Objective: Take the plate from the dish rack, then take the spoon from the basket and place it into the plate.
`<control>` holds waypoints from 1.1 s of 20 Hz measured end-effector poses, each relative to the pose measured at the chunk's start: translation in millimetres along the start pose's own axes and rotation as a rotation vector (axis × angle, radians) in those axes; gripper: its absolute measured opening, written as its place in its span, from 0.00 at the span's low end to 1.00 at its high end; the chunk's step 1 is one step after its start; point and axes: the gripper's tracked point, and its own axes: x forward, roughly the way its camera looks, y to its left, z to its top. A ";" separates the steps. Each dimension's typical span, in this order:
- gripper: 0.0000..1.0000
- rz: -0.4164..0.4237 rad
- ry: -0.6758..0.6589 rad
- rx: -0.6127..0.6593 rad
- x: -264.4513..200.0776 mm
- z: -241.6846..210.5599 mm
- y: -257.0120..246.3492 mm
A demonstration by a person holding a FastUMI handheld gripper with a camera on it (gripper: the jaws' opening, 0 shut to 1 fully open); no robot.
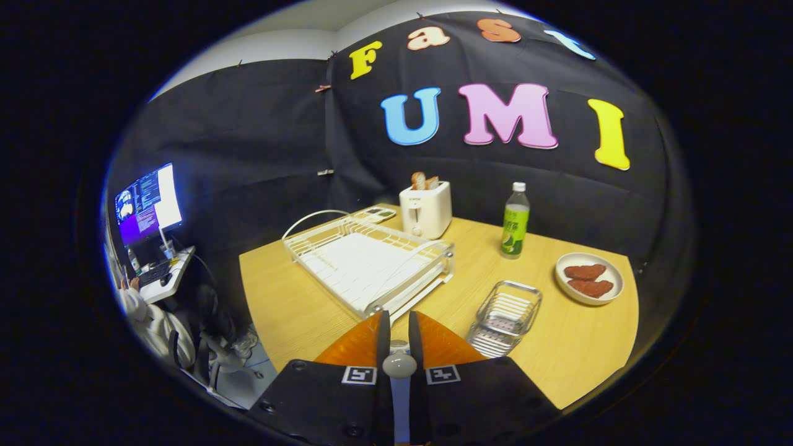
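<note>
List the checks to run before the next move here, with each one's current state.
1. Plate out of the dish rack: ok; the rack holds none, and a plate sits on the table beyond the basket.
2. Plate free for the spoon: not ok; two red-brown pieces lie on it.
3. Spoon out of the basket: ok; no spoon seen in it.
4. Spoon held in the tongs: cannot tell; the fingers are nearly together, with a small pale round thing between them.
5. Way to the plate: ok; the bottle stands farther back.
</note>
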 end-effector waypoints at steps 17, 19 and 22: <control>0.18 0.012 0.124 0.022 5.9 -48.9 -8.8; 0.19 -0.006 0.130 0.025 6.7 -46.1 -15.0; 0.26 -0.030 0.139 0.051 5.4 -44.6 -22.7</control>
